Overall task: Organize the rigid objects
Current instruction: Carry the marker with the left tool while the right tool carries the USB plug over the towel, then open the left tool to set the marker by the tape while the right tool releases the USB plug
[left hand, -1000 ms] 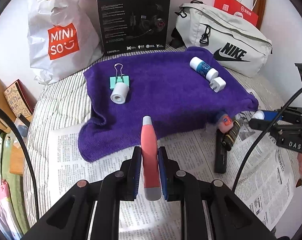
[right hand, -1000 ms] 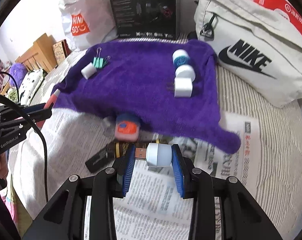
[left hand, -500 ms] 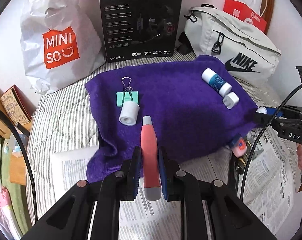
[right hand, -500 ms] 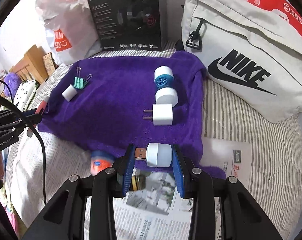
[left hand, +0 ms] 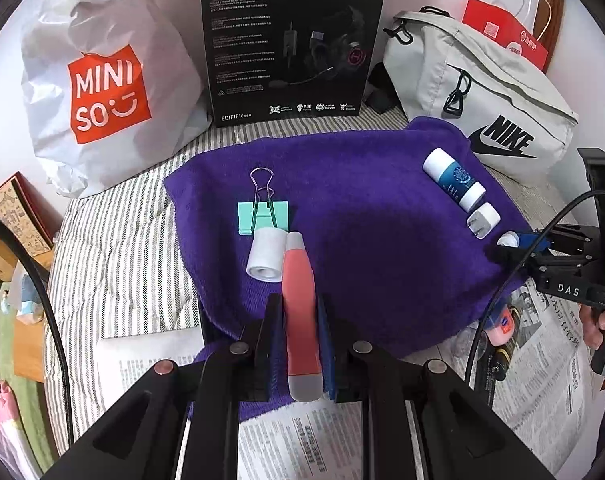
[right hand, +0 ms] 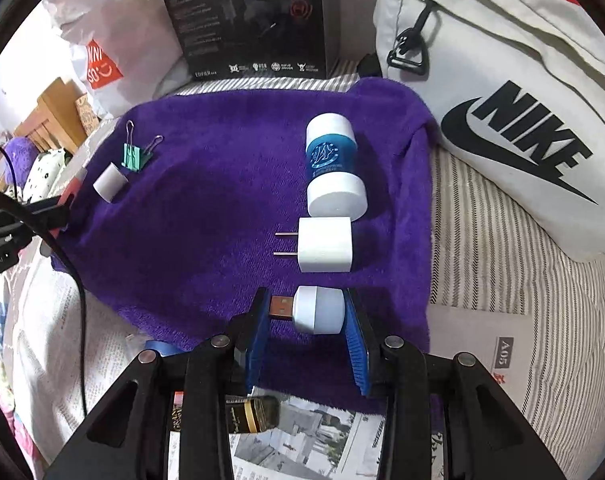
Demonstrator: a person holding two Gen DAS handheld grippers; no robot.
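Note:
My left gripper (left hand: 300, 320) is shut on a pink and grey tool (left hand: 300, 304), its tip beside a white roll (left hand: 265, 255) and a green binder clip (left hand: 263, 218) on the purple towel (left hand: 362, 216). My right gripper (right hand: 307, 322) is shut on a white USB light (right hand: 316, 310), held over the towel's (right hand: 222, 200) near edge, just in front of a white charger plug (right hand: 324, 245) and a blue and white tube (right hand: 332, 164). The tube (left hand: 454, 179) and plug (left hand: 483, 220) also show in the left wrist view, with the right gripper (left hand: 514, 240) beside them.
A Miniso bag (left hand: 98, 92), a black headset box (left hand: 290, 40) and a grey Nike bag (left hand: 486, 104) stand behind the towel. Newspaper (left hand: 550, 376) lies in front with a pink item (left hand: 502, 326) and a dark object (right hand: 250, 420). Striped bedding (right hand: 502, 248) is to the right.
Both grippers have moved forward over the towel with their loads. The pink tool's tip now reaches the white roll; the USB light now sits just before the charger plug.

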